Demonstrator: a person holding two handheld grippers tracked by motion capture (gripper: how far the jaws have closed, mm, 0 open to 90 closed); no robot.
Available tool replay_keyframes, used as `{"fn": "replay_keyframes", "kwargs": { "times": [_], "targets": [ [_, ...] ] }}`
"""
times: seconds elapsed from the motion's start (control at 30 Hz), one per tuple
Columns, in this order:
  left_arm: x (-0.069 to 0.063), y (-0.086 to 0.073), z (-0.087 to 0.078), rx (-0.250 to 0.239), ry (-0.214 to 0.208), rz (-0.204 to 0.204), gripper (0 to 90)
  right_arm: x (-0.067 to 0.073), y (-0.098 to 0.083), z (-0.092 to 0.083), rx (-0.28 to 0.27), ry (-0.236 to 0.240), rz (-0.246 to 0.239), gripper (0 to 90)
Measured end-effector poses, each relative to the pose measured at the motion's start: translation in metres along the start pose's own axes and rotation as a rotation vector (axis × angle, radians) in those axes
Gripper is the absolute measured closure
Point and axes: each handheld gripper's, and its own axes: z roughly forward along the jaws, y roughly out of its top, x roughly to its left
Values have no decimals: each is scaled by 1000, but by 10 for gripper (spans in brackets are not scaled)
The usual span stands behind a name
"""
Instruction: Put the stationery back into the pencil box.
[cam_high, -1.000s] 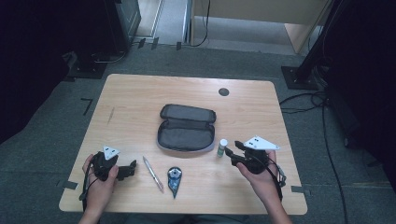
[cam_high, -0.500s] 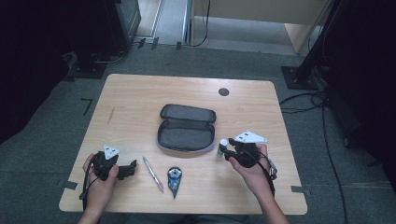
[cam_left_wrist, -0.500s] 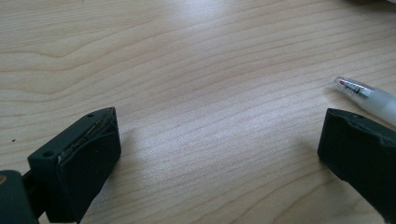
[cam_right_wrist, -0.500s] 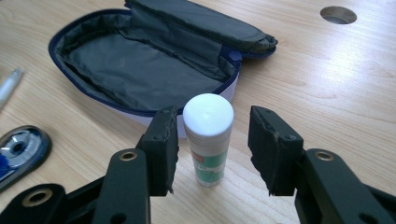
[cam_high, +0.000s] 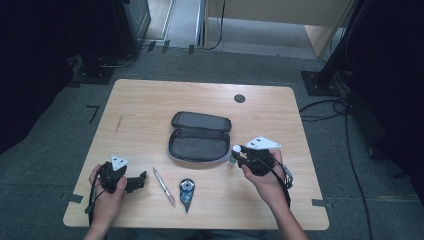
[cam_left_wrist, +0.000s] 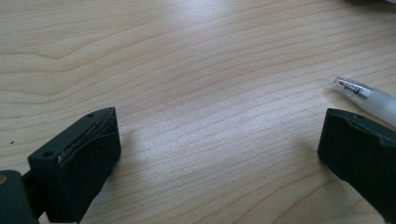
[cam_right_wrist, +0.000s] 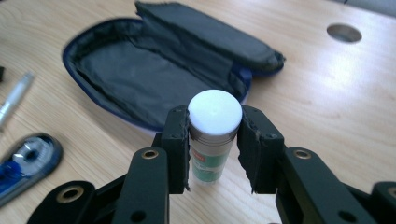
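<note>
- I count two grippers. My right gripper (cam_right_wrist: 212, 154) has just been closing its jaws, and they now clamp one glue stick (cam_right_wrist: 212, 135) by its sides, white cap up. It stands just beside the pouch's right end, toward the tabletop's right edge.
- My left gripper (cam_left_wrist: 215, 154) sits near the front left corner, jaws spread wide with bare wood between them.
- One black zip pouch (cam_high: 199, 137) lies open at the tabletop's middle.
- One pen (cam_high: 164, 186) lies near the front edge; its tip shows by the left gripper's far jaw.
- One correction-tape dispenser (cam_high: 186, 192) lies just right of the pen.
- The tabletop (cam_high: 150, 105) is pale wood with one round cable hole (cam_high: 239, 98) near the back edge.
- Grey carpet, cables and dark stands surround it.
</note>
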Motion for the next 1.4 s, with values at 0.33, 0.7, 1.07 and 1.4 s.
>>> {"fn": "replay_keyframes", "kwargs": {
  "times": [0.33, 0.7, 1.07, 1.4],
  "targets": [
    [0, 0, 0, 2, -3, 6, 0, 15, 30, -1, -60, 26, -31, 656],
    [0, 0, 0, 1, -3, 6, 0, 36, 54, 48, -50, 43, -44, 656],
    [0, 0, 0, 0, -6, 9, 0, 56, 74, 101, -33, 24, -88, 656],
    [0, 0, 0, 0, -7, 11, 0, 51, 61, 120, -31, 34, -63, 657]
  ]
}}
